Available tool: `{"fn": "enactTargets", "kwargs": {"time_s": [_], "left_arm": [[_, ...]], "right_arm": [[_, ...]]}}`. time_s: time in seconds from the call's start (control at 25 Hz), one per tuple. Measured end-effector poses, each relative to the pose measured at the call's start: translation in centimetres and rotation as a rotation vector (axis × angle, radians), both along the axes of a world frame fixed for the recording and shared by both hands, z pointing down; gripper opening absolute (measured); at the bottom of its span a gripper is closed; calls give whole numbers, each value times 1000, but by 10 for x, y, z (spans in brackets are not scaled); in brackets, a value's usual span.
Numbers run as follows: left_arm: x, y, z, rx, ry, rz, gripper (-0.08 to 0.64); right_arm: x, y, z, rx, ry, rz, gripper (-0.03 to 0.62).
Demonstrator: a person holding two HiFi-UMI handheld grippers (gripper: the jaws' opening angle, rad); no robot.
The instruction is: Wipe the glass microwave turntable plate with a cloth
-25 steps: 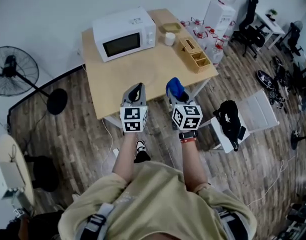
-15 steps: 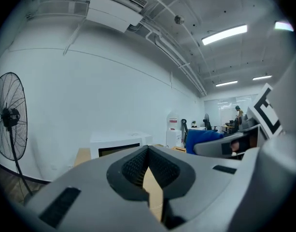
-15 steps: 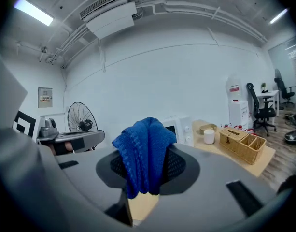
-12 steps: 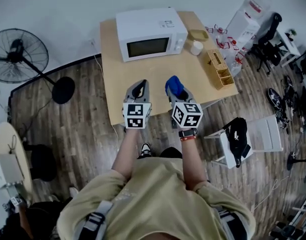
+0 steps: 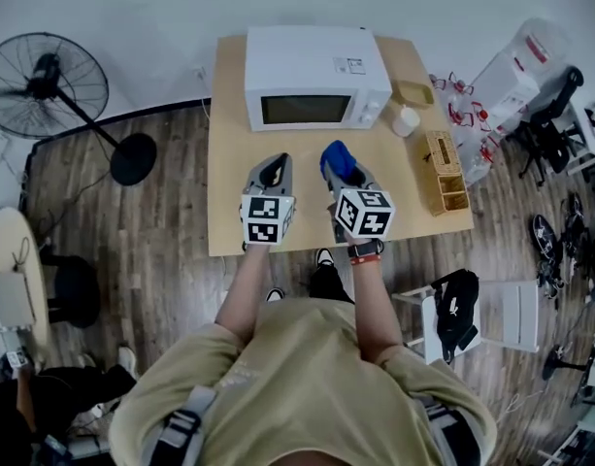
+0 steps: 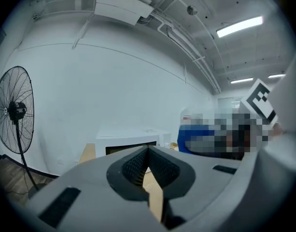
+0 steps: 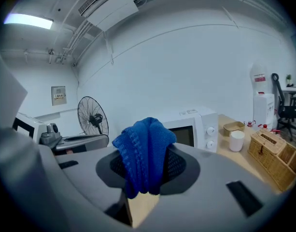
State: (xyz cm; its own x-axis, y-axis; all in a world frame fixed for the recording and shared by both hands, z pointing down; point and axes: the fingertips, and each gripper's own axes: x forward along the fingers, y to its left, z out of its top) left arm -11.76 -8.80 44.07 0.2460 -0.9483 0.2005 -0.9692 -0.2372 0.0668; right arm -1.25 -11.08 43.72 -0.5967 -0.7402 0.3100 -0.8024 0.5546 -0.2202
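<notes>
A white microwave (image 5: 314, 78) stands shut at the back of the wooden table (image 5: 229, 192); it also shows ahead in the left gripper view (image 6: 131, 141) and the right gripper view (image 7: 193, 127). No glass turntable plate is in sight. My right gripper (image 5: 341, 168) is shut on a blue cloth (image 5: 337, 160), which bunches up between the jaws (image 7: 144, 153). My left gripper (image 5: 271, 171) hangs over the table's front part with its jaws closed and nothing in them (image 6: 147, 164). Both grippers are level, side by side, short of the microwave.
A white cup (image 5: 406, 120), a small tan dish (image 5: 413, 92) and a wicker organiser box (image 5: 443, 172) sit on the table's right side. A standing fan (image 5: 59, 85) is at the left on the wood floor, a chair with a black bag (image 5: 456, 311) at the right.
The view has swung so the table and microwave now lie straight ahead and closer. Both grippers are now over the table's front part, the cloth still held.
</notes>
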Motion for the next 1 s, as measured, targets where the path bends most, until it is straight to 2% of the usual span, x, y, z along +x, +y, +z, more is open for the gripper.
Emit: {"fn": "enactTargets", "kwargs": {"time_s": [0.2, 0.48, 0.8, 1.0], "left_arm": [[15, -58, 4, -19, 4, -52, 12], [27, -109, 24, -55, 7, -141, 12], [37, -124, 67, -132, 19, -181, 12], [28, -129, 88, -167, 33, -172, 12]], "right_arm": [[3, -67, 4, -32, -11, -88, 130], [14, -127, 33, -130, -13, -227, 132], [19, -144, 113, -325, 24, -336, 132], [7, -142, 165, -436, 73, -351, 132]]}}
